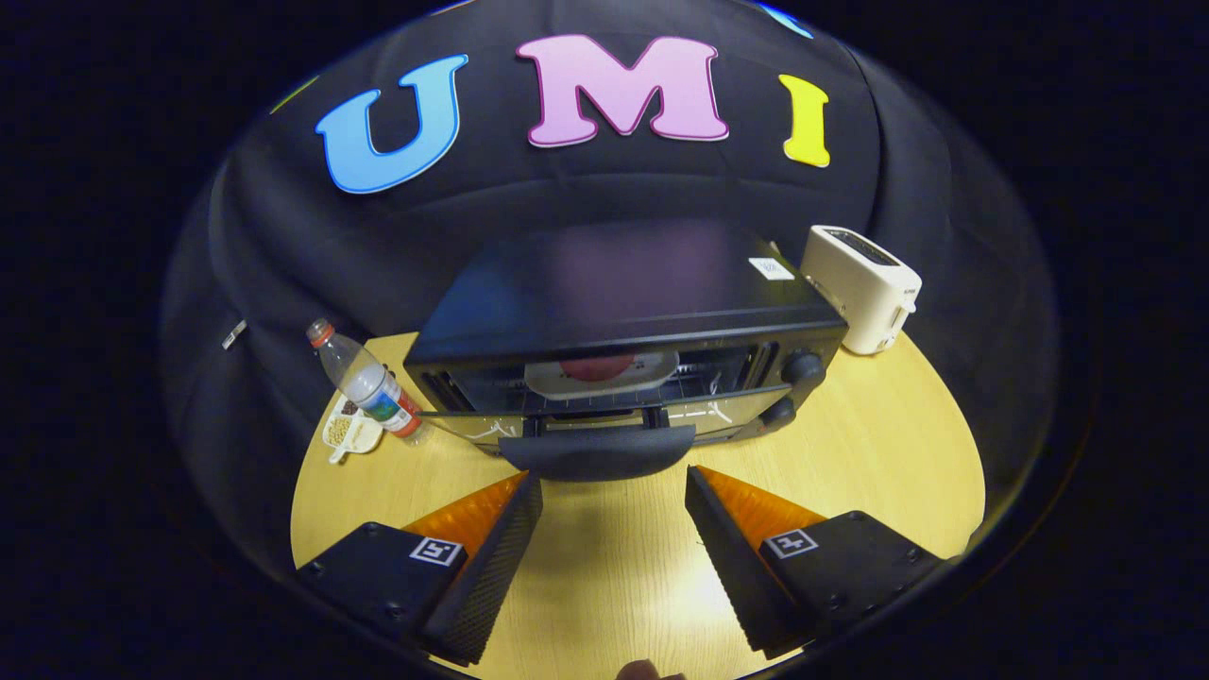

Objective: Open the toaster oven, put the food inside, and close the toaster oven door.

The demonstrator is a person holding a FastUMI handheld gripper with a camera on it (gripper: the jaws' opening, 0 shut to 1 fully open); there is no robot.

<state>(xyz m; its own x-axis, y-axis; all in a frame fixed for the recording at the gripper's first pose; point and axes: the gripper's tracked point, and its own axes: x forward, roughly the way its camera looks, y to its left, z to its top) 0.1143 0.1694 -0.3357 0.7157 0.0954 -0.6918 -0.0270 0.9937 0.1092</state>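
A black toaster oven stands on the round wooden table, straight ahead of my gripper. Its glass door hangs partly open, tilted toward me, with the dark handle at its near edge. Inside, on the rack, lies a pale plate carrying a red piece of food. My gripper is open, and its fingers stand wide apart just short of the handle, one to each side, with nothing between them.
A white pop-up toaster sits at the oven's right rear. Left of the oven a clear plastic bottle leans over a small white cup of beans. Black cloth walls close the booth behind.
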